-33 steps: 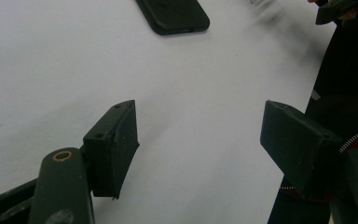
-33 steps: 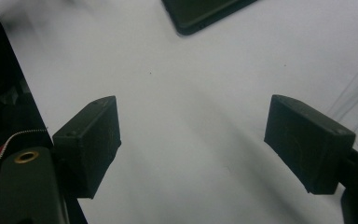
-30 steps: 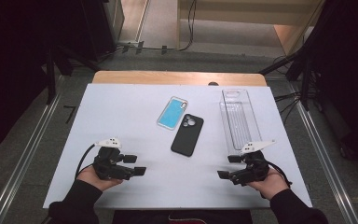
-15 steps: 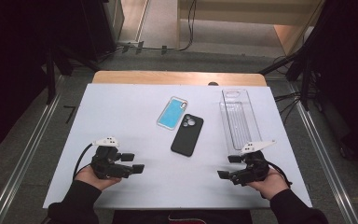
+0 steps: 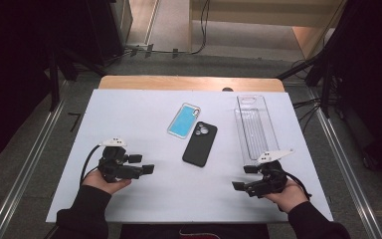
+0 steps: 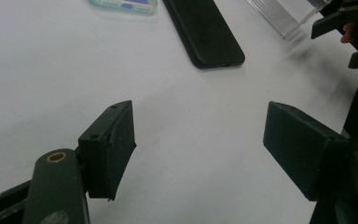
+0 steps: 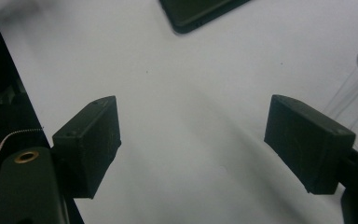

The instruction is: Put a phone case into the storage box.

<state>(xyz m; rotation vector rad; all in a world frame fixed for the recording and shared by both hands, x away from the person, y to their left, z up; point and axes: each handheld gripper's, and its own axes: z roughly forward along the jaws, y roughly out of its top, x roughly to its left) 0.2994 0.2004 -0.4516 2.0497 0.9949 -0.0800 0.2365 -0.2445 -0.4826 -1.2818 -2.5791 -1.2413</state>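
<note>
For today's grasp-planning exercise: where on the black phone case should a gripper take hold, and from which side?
Grip the black case across its two long edges near the middle, coming down from above. It lies flat on the table, long and narrow, so only the short span would suit open jaws. The blue case crowds its far corner, so probably stay toward the near half.

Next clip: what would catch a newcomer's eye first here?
Mid-table, a black phone case lies beside a light blue phone case, with a clear plastic tray to their right. Nearer the person, the left tongs and right tongs rest low on the white table, jaws open and empty, pointing toward each other.
</note>
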